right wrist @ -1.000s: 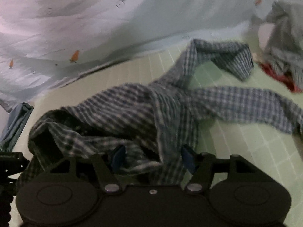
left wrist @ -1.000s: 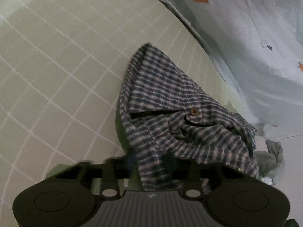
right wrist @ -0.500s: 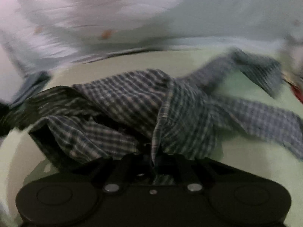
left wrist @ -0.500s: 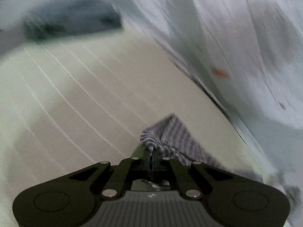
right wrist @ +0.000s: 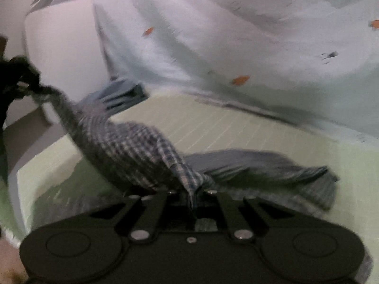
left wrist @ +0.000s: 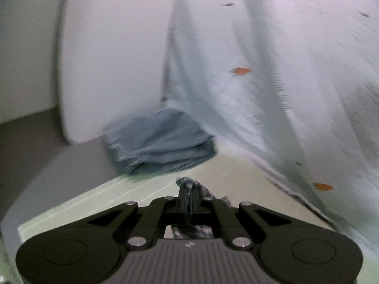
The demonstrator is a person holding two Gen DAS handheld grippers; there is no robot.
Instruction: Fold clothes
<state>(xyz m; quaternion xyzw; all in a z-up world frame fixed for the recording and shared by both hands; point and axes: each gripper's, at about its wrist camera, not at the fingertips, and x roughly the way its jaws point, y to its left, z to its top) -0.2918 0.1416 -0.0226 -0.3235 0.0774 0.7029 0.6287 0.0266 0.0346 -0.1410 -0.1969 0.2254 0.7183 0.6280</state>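
A blue-and-white plaid shirt [right wrist: 132, 149] is lifted off the pale green gridded bed [right wrist: 236, 130]. My right gripper [right wrist: 193, 195] is shut on a fold of it. The cloth stretches up and left to my left gripper [right wrist: 21, 80], seen dark at the left edge. In the left wrist view my left gripper [left wrist: 188, 196] is shut on a bunched bit of the plaid shirt [left wrist: 189, 184]. The rest of the shirt [right wrist: 272, 165] trails on the bed to the right.
A folded blue-grey garment [left wrist: 161, 139] lies at the far corner of the bed; it also shows in the right wrist view [right wrist: 120, 94]. A pale sheet with carrot prints [left wrist: 284, 82] hangs along the back. The bed's left edge [left wrist: 59, 210] drops off.
Both grippers went from open around the shirt to shut on it. They then lifted it, and the left one swung up and away, stretching the cloth between them.
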